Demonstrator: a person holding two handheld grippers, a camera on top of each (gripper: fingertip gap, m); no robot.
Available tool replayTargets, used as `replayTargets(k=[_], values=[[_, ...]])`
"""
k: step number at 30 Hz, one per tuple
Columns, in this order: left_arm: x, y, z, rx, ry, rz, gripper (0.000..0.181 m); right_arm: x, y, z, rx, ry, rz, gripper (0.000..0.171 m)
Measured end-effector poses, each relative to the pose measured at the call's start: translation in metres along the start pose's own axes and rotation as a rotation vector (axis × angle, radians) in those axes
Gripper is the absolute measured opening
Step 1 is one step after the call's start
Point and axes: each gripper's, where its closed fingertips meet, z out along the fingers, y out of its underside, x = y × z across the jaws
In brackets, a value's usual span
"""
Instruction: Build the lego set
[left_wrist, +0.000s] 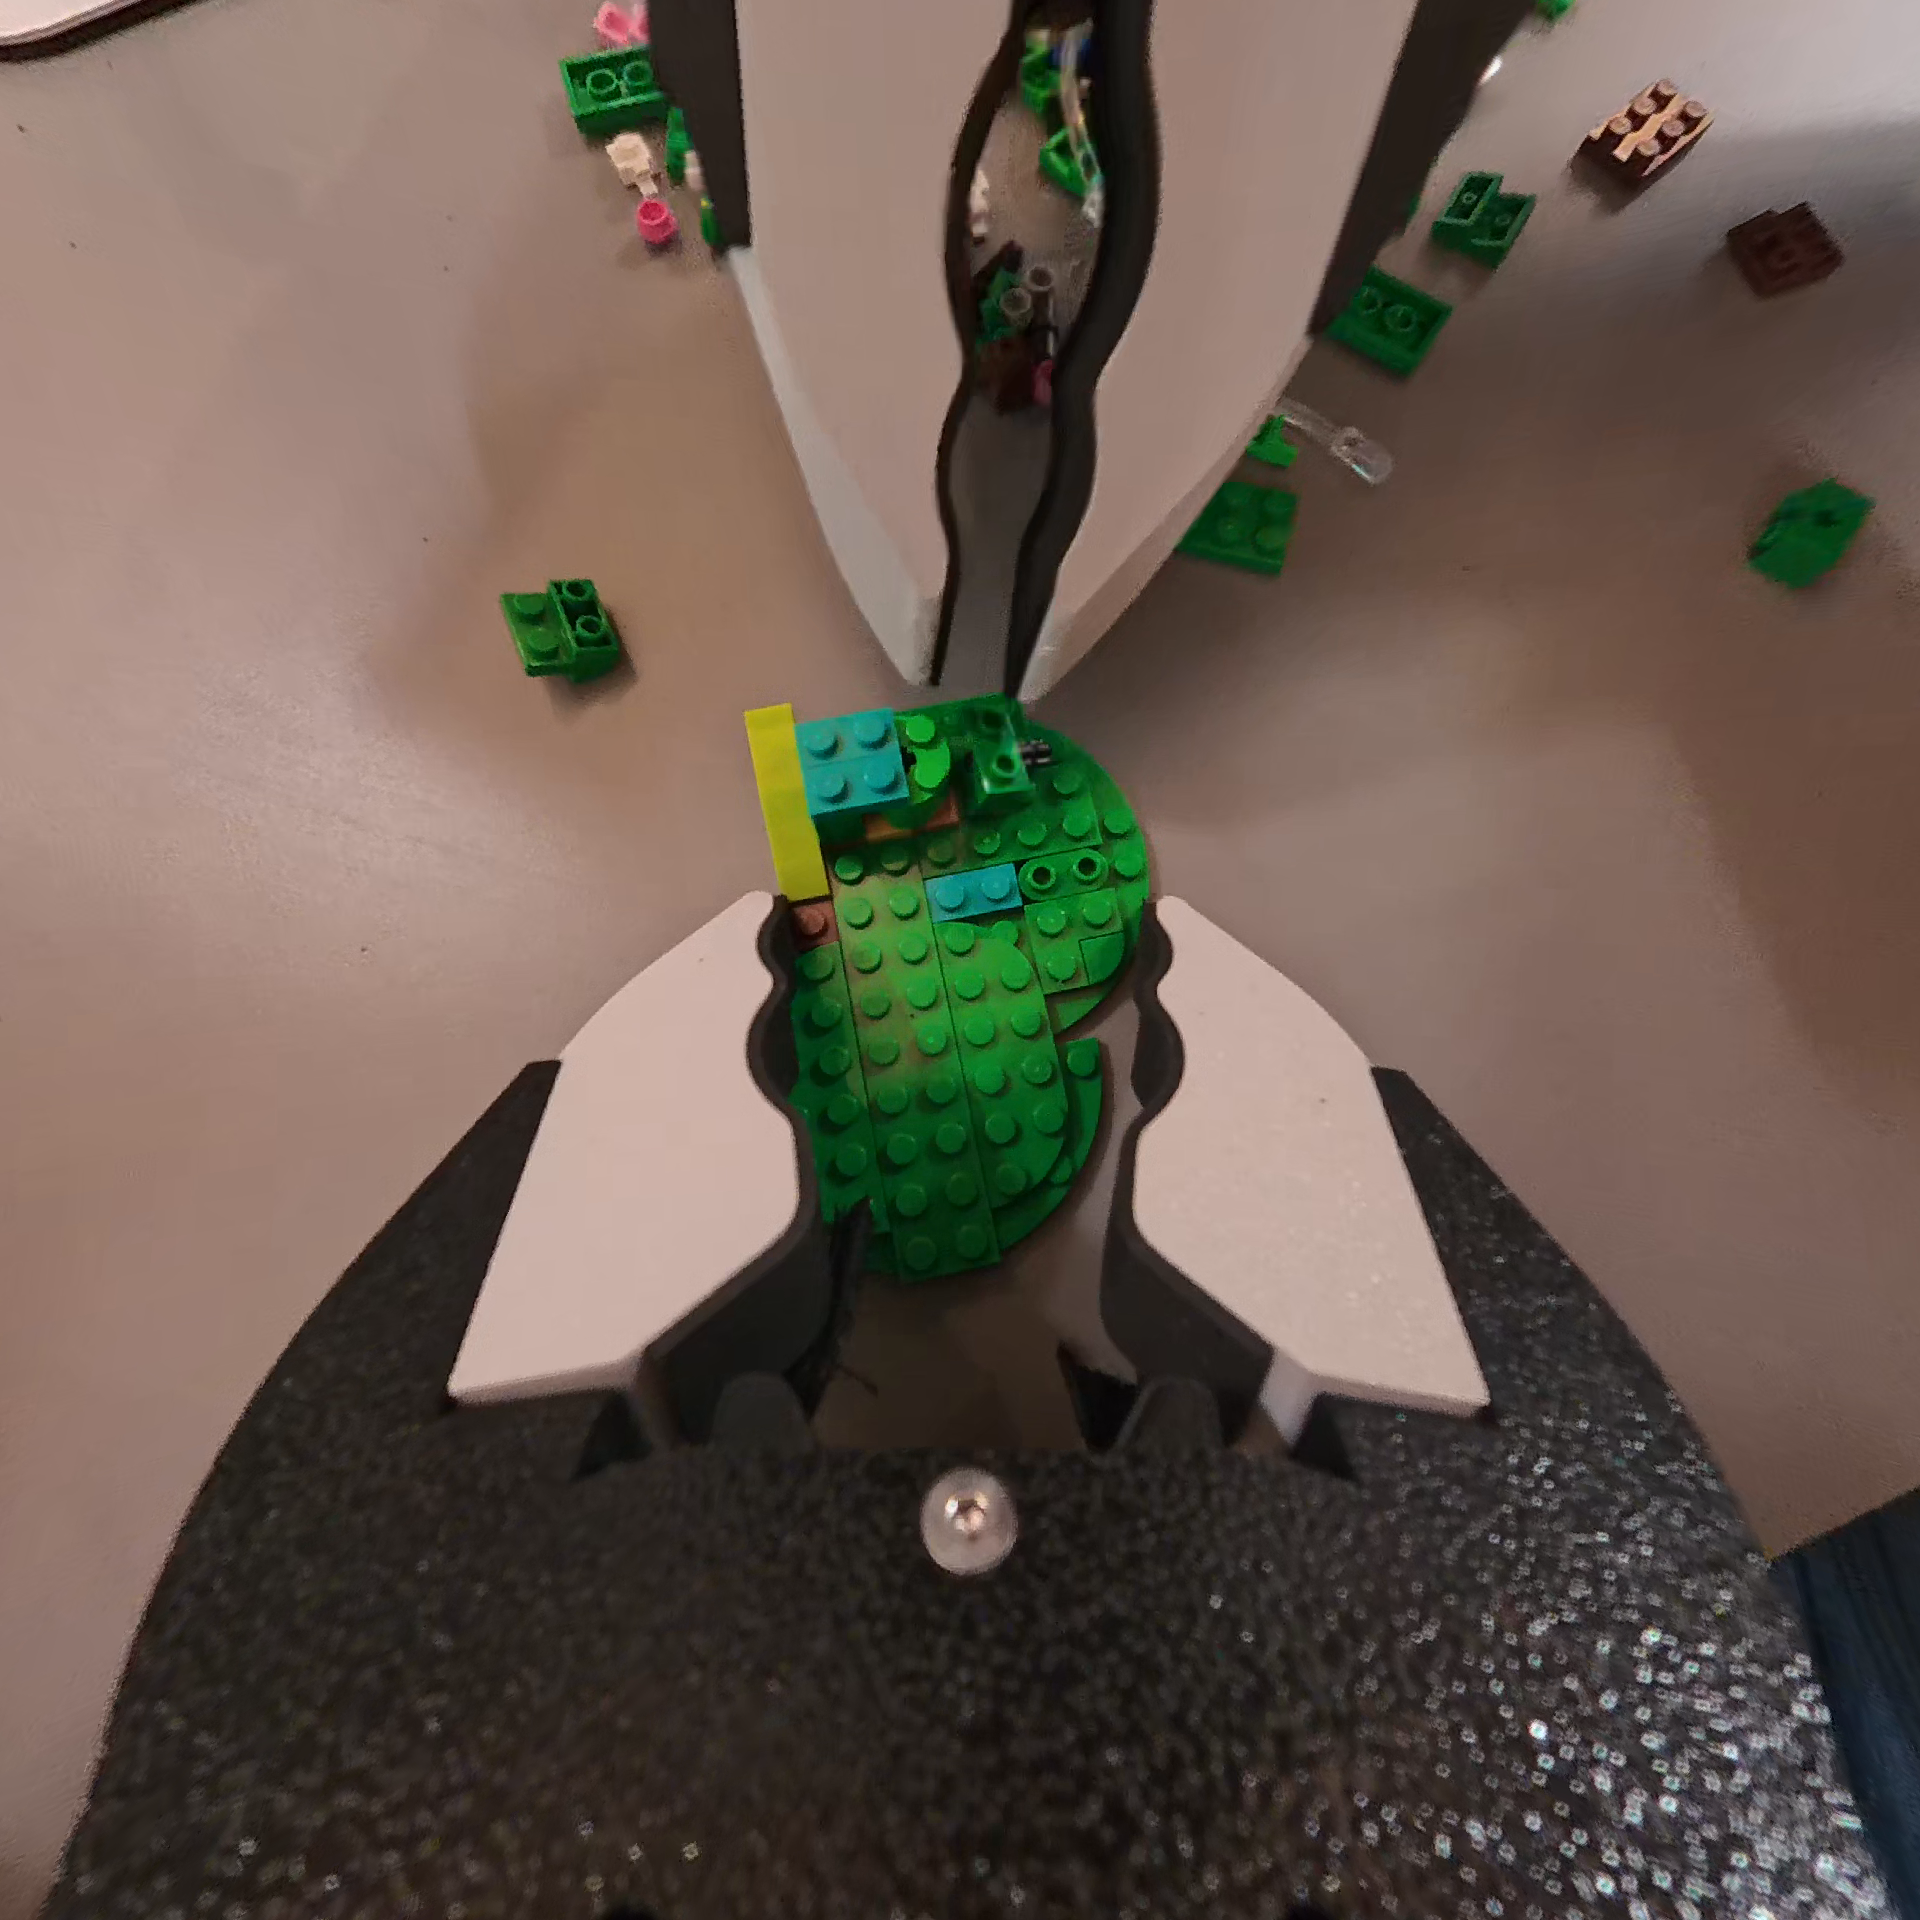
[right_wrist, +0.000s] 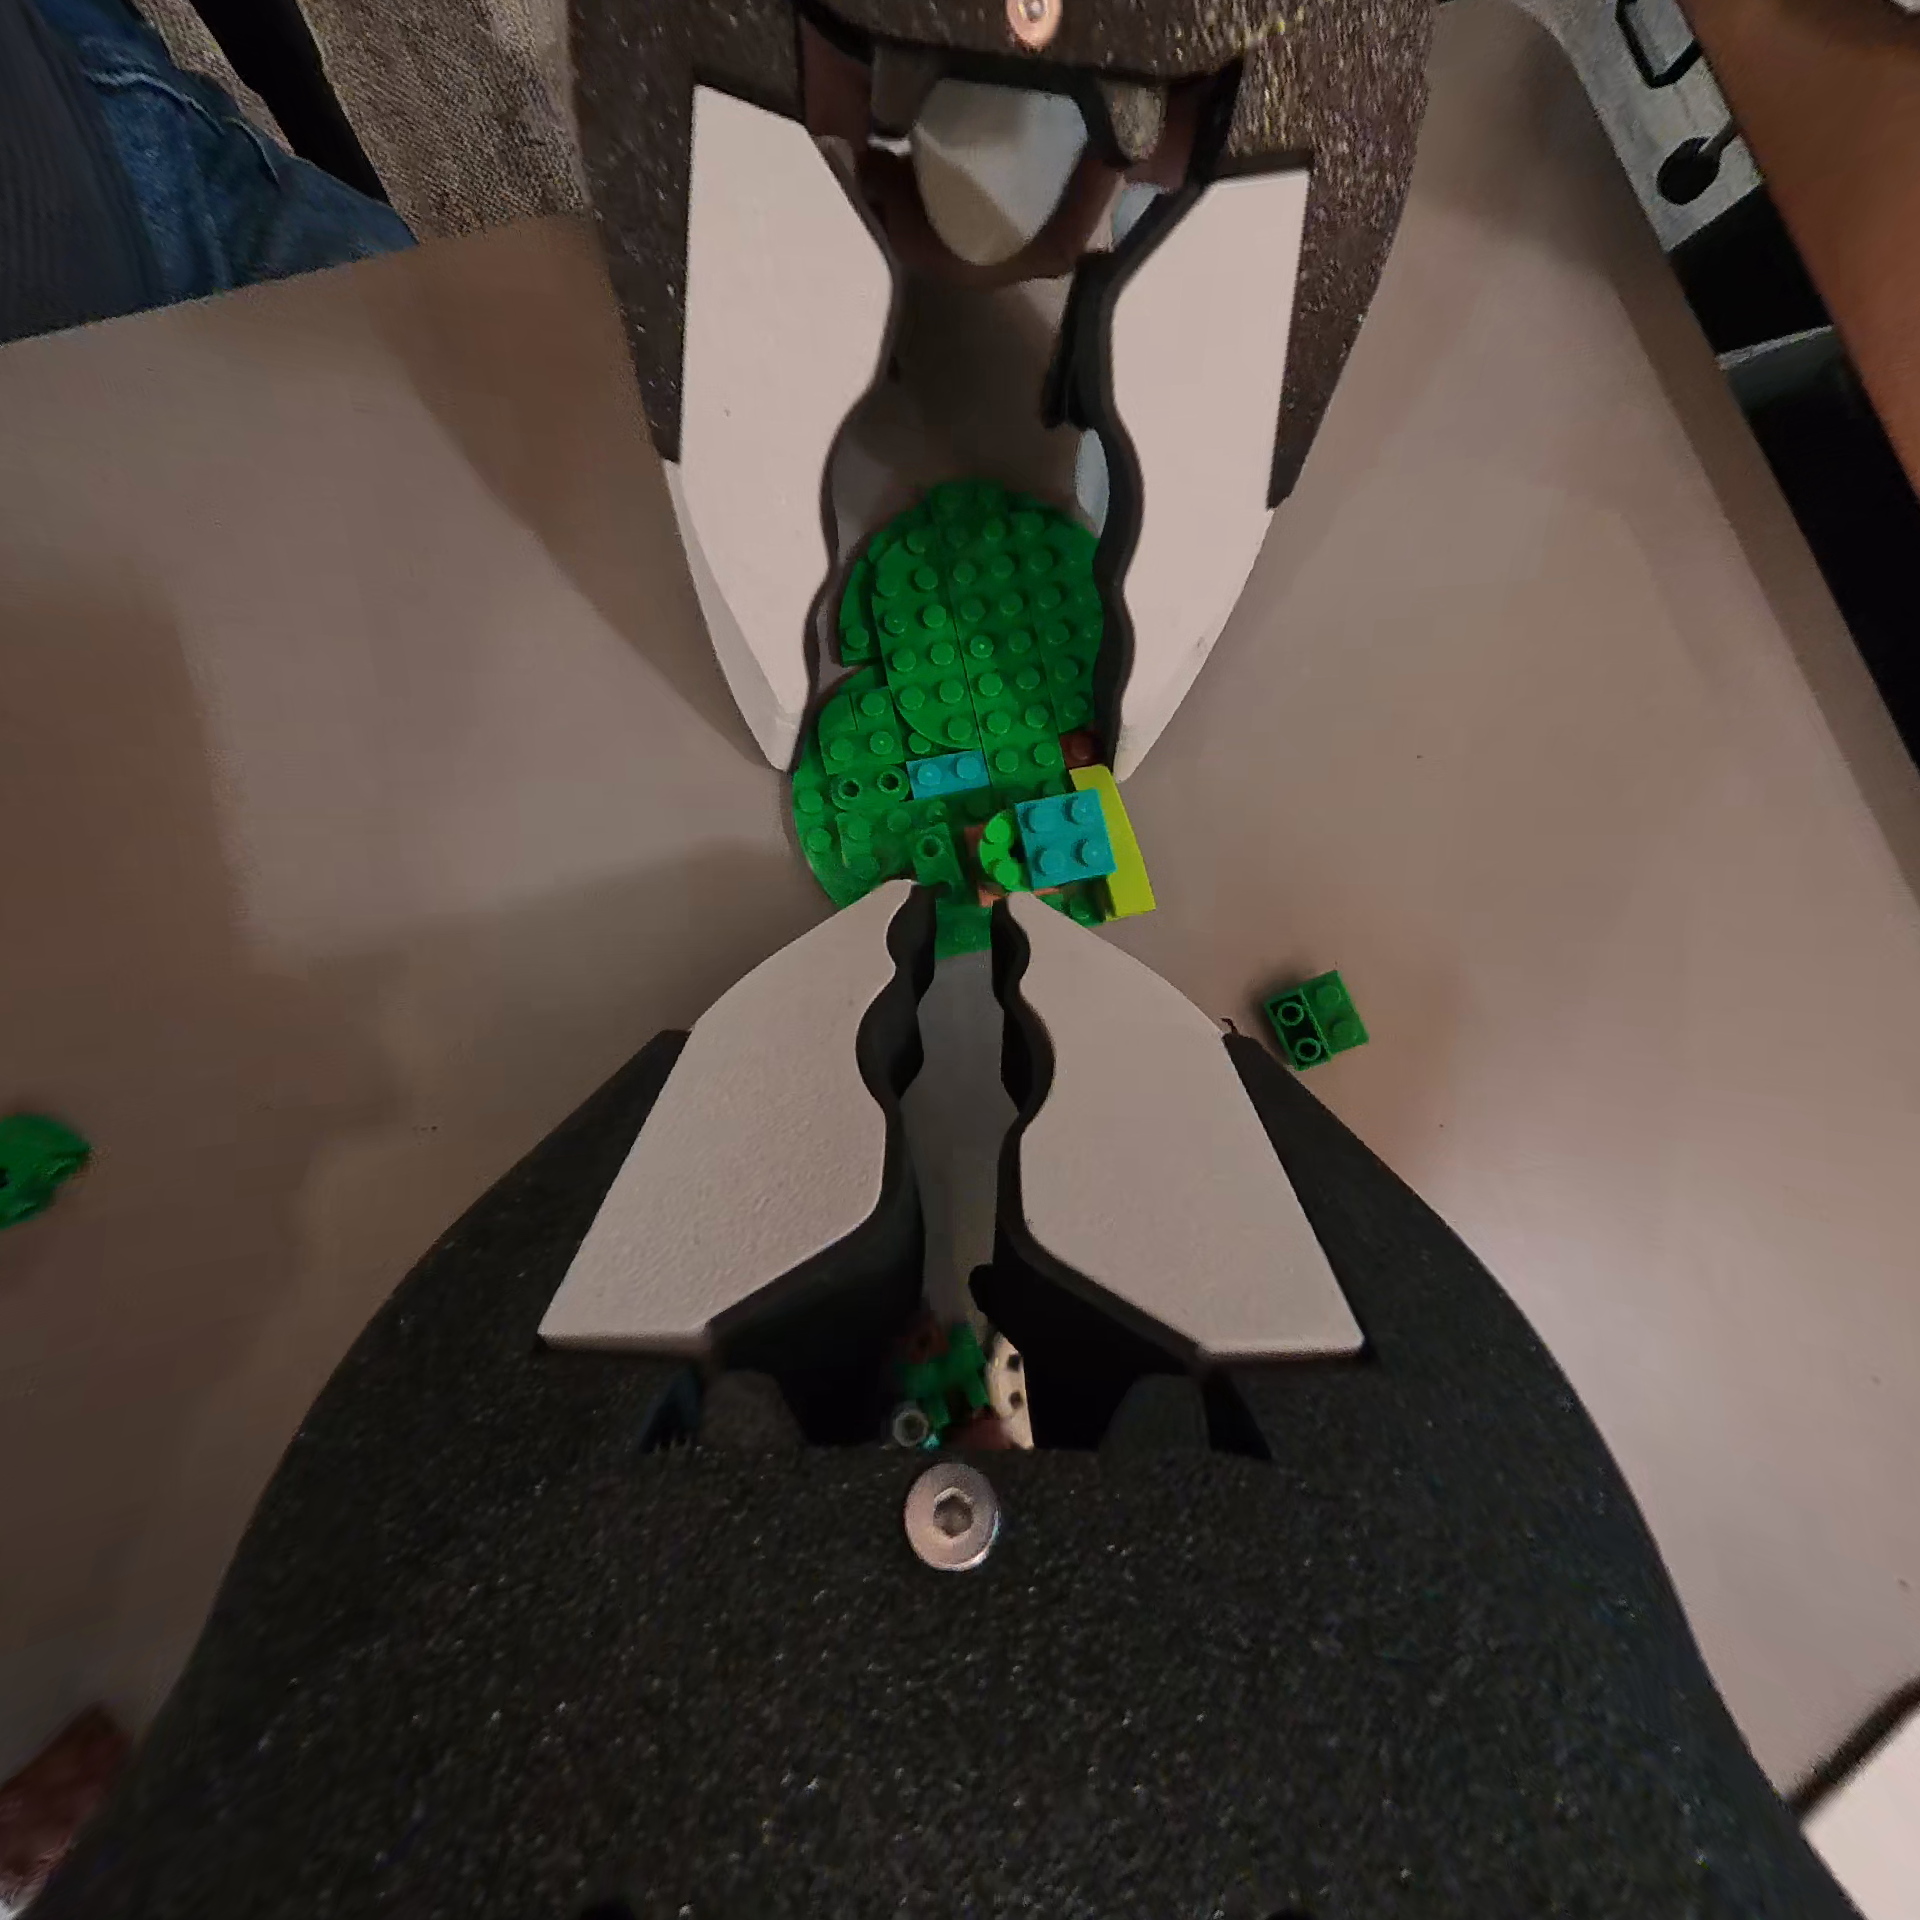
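A green studded lego base (left_wrist: 935, 1091) lies on the tan table; it also shows in the right wrist view (right_wrist: 977, 623). It carries a teal 2x2 brick (left_wrist: 852, 764), a lime tile (left_wrist: 784, 800) and a teal 1x2 plate (left_wrist: 971, 894). My left gripper (left_wrist: 961, 920) is shut on the base's two sides; the right wrist view shows it too (right_wrist: 956, 758). My right gripper (right_wrist: 954, 899) comes from the opposite side (left_wrist: 977, 681). Its jaws are nearly together at the base's far edge, on the end of a small green brick (left_wrist: 992, 758) beside the teal brick.
Loose green pieces lie around: one left (left_wrist: 566, 629), several right (left_wrist: 1242, 525) (left_wrist: 1387, 317) (left_wrist: 1813, 530). Two brown bricks (left_wrist: 1647, 130) (left_wrist: 1782, 249), a clear part (left_wrist: 1351, 452) and pink bits (left_wrist: 655, 223) lie farther off. A person's leg (right_wrist: 208, 156) is beyond the table edge. Left and right tips are no more than a few centimetres apart.
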Motion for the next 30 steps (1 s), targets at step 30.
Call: replayTargets(k=[30], values=[[-0.006,-0.012,-0.005,0.142,0.169,-0.278,0.063,0.02,0.002,0.007,-0.362,0.799,-0.606,0.025]])
